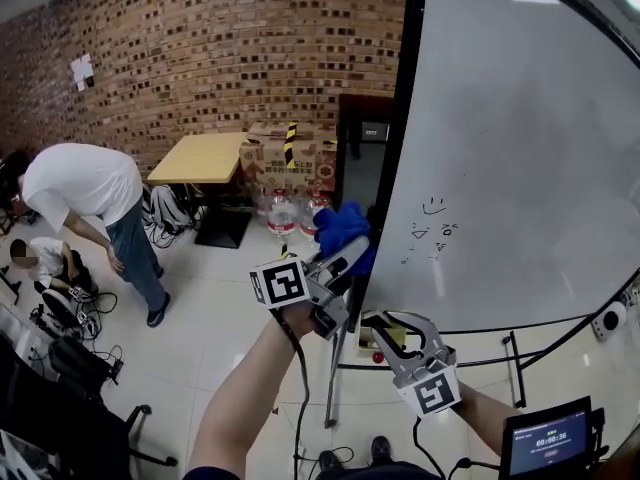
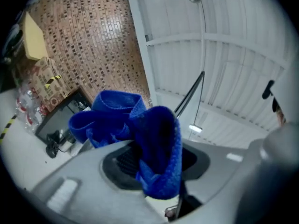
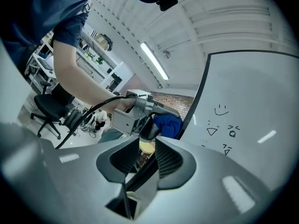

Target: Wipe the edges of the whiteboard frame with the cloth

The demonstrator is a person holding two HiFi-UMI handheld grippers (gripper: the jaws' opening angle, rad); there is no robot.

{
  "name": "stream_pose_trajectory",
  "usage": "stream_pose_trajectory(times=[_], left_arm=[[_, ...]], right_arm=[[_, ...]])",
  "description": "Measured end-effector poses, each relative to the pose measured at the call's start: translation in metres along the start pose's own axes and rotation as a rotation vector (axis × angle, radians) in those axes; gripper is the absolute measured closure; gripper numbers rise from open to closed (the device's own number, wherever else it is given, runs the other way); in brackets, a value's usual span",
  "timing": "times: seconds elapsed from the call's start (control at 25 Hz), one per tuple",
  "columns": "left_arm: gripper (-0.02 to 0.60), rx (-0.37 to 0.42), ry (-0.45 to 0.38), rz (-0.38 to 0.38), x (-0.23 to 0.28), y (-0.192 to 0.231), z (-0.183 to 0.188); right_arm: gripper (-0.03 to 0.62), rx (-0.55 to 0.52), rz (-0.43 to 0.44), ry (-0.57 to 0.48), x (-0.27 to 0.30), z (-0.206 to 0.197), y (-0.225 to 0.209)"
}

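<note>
A whiteboard [image 1: 520,168] with small doodles fills the right of the head view. Its black frame's left edge [image 1: 395,128] runs down to a lower corner. My left gripper [image 1: 348,253] is shut on a bunched blue cloth [image 1: 340,228], which sits against that left edge, low down. In the left gripper view the cloth [image 2: 117,115] folds over the pads and hides the gap of the left gripper [image 2: 154,162]. My right gripper [image 1: 387,325] is lower, by the lower left corner. Its jaws [image 3: 147,155] stand a narrow gap apart, with the black frame showing through the gap.
A person in a white shirt [image 1: 85,193] bends over at the left, beside another crouching person [image 1: 45,258] and floor cables. A wooden table [image 1: 200,158], cardboard boxes [image 1: 290,153] and water bottles [image 1: 283,213] stand by the brick wall. A small screen [image 1: 548,438] is at bottom right.
</note>
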State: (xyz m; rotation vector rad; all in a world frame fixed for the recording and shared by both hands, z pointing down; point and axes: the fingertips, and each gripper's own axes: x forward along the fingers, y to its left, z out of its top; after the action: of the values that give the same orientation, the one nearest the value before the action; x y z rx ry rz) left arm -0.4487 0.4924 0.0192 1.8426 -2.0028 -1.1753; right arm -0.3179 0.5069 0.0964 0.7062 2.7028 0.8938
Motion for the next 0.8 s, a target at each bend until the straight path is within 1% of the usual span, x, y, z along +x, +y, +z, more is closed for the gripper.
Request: stream_pose_trajectory(times=[0.2,0.28,0.4,0.48,0.64,0.8], left_arm=[[0.416,0.05,-0.004,-0.029,0.012,-0.012,0.031],[0.416,0.072,-0.003,-0.037,0.02,-0.018,0.04],[0.414,0.121,0.008,-0.053,0.03,-0.033,0.052],[0.414,0.158,0.013,-0.058,0.034,-0.043,0.06],[0.414,0.21,-0.006,-0.049,0.038,-0.063,0.082],[0.414,0.251,-0.026,-0.076,0.047,-0.091,0.101]], right_arm=[[0.484,-0.056,-0.064,-0.039,0.017,0.007,-0.035],[0.484,-0.044,-0.089,-0.068,0.02,0.011,-0.057],[0.49,-0.005,-0.159,-0.094,0.023,0.023,-0.093],[0.5,-0.009,-0.2,-0.107,0.024,0.035,-0.114],[0.5,-0.076,-0.225,-0.17,0.029,0.072,-0.142],[0.5,-0.173,-0.232,-0.207,0.033,0.11,-0.161]])
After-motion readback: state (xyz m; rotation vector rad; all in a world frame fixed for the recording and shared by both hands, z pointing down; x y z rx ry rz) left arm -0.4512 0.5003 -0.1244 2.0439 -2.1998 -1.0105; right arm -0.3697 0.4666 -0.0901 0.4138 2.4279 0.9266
